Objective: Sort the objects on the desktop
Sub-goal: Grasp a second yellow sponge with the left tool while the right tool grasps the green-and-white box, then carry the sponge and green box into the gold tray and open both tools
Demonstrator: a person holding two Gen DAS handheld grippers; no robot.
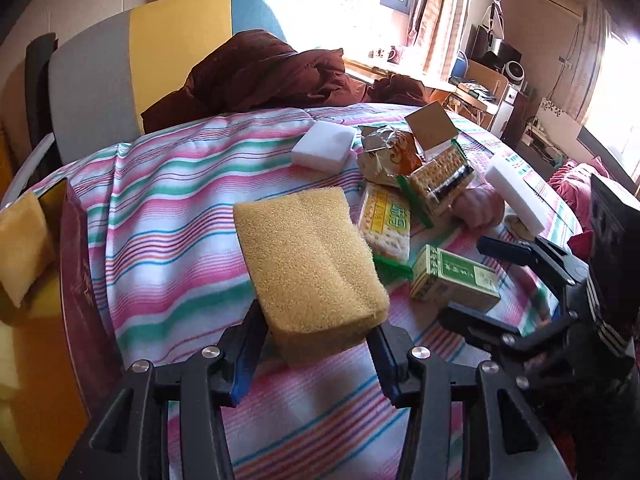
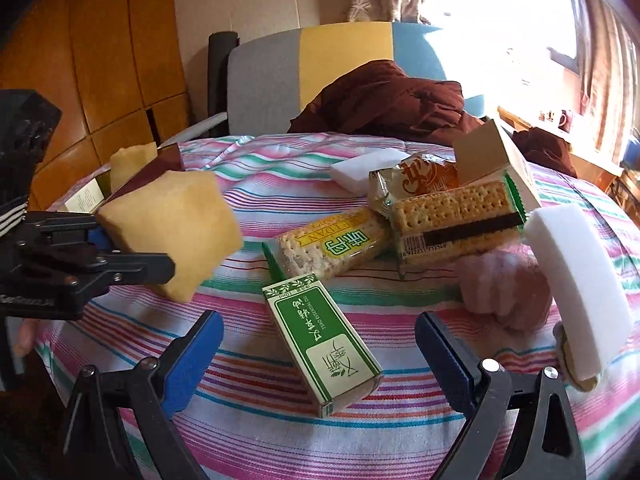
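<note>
Your left gripper [image 1: 316, 344] is clamped on the yellow sponge [image 1: 308, 256], held off the striped cloth [image 1: 168, 208] with its long axis running out toward 12 o'clock from the jaws. The dark red box [image 1: 76, 264] with another yellow sponge [image 1: 20, 240] in it lies at 9 o'clock, nearer this hand, so I judge that a likely place for it. Your right gripper [image 2: 320, 344] is spread wide and holds nothing; the green tea box [image 2: 324, 340] lies between its jaws, long axis toward 11 o'clock.
</note>
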